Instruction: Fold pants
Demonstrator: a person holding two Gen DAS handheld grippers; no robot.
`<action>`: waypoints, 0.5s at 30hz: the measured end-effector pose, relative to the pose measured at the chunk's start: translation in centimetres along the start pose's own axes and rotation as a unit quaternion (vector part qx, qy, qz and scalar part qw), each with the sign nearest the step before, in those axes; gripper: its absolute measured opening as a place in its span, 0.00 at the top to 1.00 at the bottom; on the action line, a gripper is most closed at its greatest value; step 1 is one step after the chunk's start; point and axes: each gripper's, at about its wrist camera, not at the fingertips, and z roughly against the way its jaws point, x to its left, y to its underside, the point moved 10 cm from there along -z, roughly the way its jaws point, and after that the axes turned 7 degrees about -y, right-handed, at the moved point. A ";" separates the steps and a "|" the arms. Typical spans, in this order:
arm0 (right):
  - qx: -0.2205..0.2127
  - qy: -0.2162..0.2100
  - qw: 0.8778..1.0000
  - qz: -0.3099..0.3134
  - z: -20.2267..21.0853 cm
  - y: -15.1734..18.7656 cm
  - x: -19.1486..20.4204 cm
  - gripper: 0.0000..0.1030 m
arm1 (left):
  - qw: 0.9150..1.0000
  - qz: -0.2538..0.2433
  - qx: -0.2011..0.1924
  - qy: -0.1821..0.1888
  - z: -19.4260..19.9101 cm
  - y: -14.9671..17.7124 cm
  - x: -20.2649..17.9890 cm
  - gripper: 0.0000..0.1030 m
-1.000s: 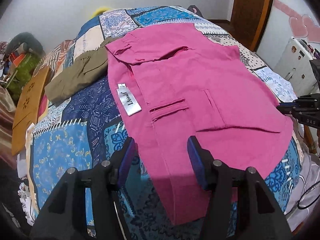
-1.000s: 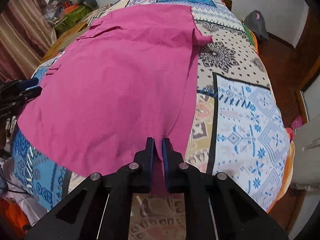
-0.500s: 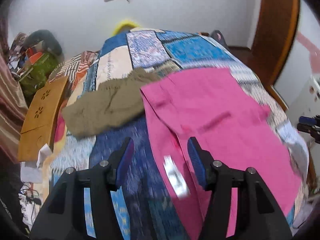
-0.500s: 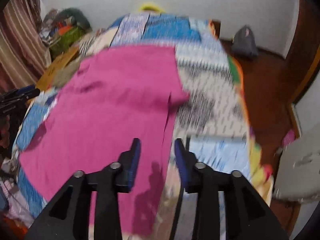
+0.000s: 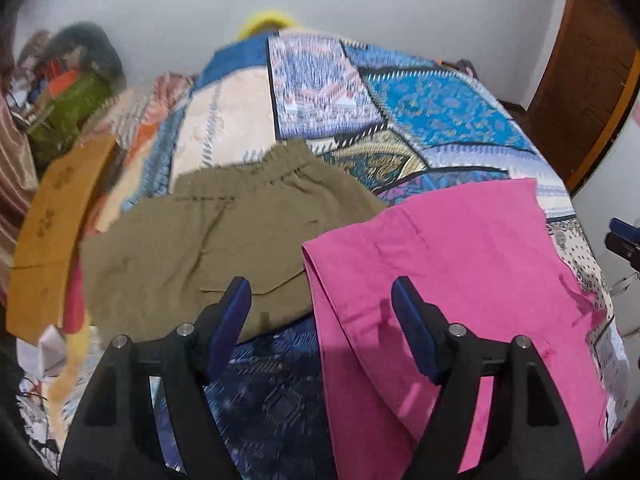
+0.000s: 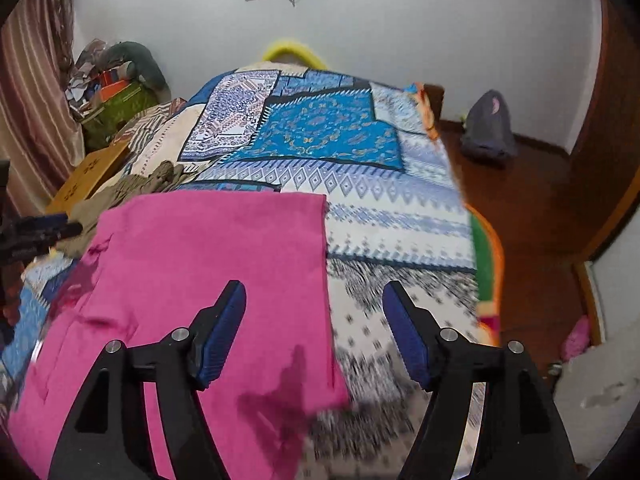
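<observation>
The pink pants (image 5: 452, 280) lie flat on the patchwork bedspread (image 5: 432, 104), folded over with a straight far edge; they also show in the right wrist view (image 6: 208, 264). My left gripper (image 5: 320, 300) is open and empty, hovering over the pants' left edge. My right gripper (image 6: 314, 300) is open and empty, above the pants' right edge and the bedspread (image 6: 400, 216). The right gripper's tip shows at the left view's right edge (image 5: 624, 238), the left gripper's tip at the right view's left edge (image 6: 40, 228).
Olive-brown pants (image 5: 208, 236) lie left of the pink ones, partly under their corner. A yellow wooden board (image 5: 52, 216) and clutter with a green bag (image 5: 68, 108) stand left of the bed. A grey bag (image 6: 488, 128) sits on the wooden floor right.
My right gripper was shut on the pink pants' edge and has opened and let go. Both grippers moved forward toward the far end of the pants, which now lie folded shorter.
</observation>
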 end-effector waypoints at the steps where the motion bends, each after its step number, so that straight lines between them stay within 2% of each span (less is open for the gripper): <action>1: 0.011 -0.006 1.000 0.000 -1.4 -0.3 -0.1 0.35 | 1.000 0.001 0.007 -0.001 -0.9 -0.1 0.1 0.29; 5: 0.026 0.011 0.999 0.041 -4.5 -1.8 0.3 0.35 | 1.000 -0.004 0.023 -0.009 -3.4 -0.2 0.4 0.29; 11: 0.026 0.019 0.998 0.057 -8.6 -4.0 -0.3 0.35 | 0.999 -0.007 0.030 0.026 -5.4 -1.1 -0.2 0.29; 12: 0.034 0.020 0.998 0.052 -9.6 -4.1 -0.6 0.35 | 0.999 -0.009 0.030 0.030 -5.6 -1.2 -0.3 0.32; 13: 0.038 0.015 0.998 0.045 -10.1 -4.1 -0.7 0.40 | 0.999 -0.010 0.030 0.037 -5.6 -1.3 -0.4 0.34; 14: 0.043 0.007 0.998 0.039 -10.7 -4.1 -0.6 0.46 | 0.998 -0.009 0.032 0.052 -5.7 -1.3 -0.7 0.42; 15: 0.044 -0.003 0.999 0.031 -11.1 -4.0 -0.5 0.47 | 0.997 -0.009 0.035 0.062 -5.8 -1.2 -1.0 0.50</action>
